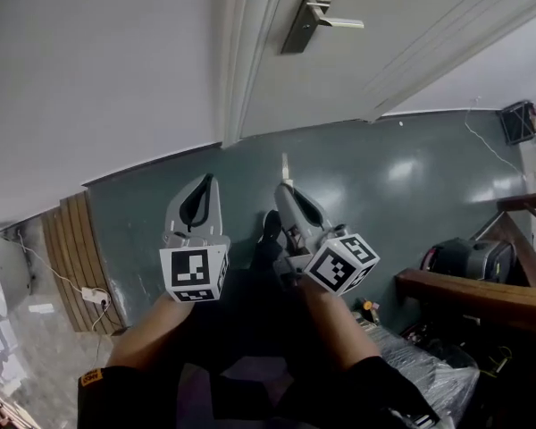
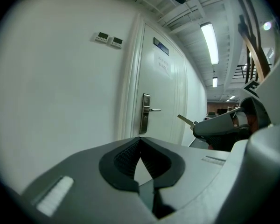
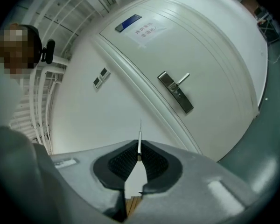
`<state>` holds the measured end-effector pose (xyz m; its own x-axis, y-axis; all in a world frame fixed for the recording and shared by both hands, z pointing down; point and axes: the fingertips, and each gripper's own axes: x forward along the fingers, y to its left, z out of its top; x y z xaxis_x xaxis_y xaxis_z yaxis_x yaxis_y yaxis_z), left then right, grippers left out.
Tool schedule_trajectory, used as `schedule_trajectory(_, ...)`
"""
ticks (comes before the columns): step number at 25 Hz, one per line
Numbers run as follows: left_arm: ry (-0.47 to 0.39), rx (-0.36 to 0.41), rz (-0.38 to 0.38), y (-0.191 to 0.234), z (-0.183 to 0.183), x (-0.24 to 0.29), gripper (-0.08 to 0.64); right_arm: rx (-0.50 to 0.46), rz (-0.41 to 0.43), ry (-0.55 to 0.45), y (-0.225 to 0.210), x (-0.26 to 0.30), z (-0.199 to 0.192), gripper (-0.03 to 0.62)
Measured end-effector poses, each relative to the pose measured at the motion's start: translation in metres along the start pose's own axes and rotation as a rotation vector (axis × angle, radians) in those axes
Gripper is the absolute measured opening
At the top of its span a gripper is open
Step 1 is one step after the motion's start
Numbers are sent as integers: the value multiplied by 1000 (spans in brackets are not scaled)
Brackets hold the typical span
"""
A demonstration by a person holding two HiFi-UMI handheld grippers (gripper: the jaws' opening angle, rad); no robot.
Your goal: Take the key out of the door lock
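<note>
Right gripper (image 3: 139, 156): the jaws are closed on the thin silver metal key (image 3: 140, 139), pinching its base between the ribbed black pads, with the blade projecting straight out past the jaw tips. In the head view, the key (image 1: 285, 166) shows as a pale sliver above the right gripper (image 1: 286, 188), over the glossy grey-green floor (image 1: 402, 172). The key is outside the lock and well apart from the brushed metal lock plate (image 3: 176, 93), which is mounted on the white panelled door (image 3: 210, 55) and carries a lever handle (image 3: 182, 78). Left gripper (image 2: 139, 143): the jaws are pressed together with nothing between the pads. It is held just beside the right gripper, and both are low in front of the person, pointing toward the base of the white wall (image 1: 98, 70) and the door. From the left gripper view, the key (image 2: 186, 121) slants up out of the right gripper (image 2: 198, 126) toward the door.
</note>
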<state>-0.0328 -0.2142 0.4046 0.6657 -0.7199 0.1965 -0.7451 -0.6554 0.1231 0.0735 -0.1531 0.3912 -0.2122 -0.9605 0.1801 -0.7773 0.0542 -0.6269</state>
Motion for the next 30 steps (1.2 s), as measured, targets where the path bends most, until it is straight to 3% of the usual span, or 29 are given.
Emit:
schedule_trajectory(7,-18,16,-69,-43,3,-27,18,-35,-53,-38,0,-59,-12,15)
schedule_trajectory(12,-3,30,-87,-85,-3,-49,18,-116,-89,-41,-4,-109,-17,15)
schedule_trajectory(20,69,69,-52,-144,-33,-90,18,-250,-148,8,-29,-180,-43,15)
schedule_trajectory(30,134,100,12,-151,-55,-135,18,-310,-189,14,-43,-219,-60,15)
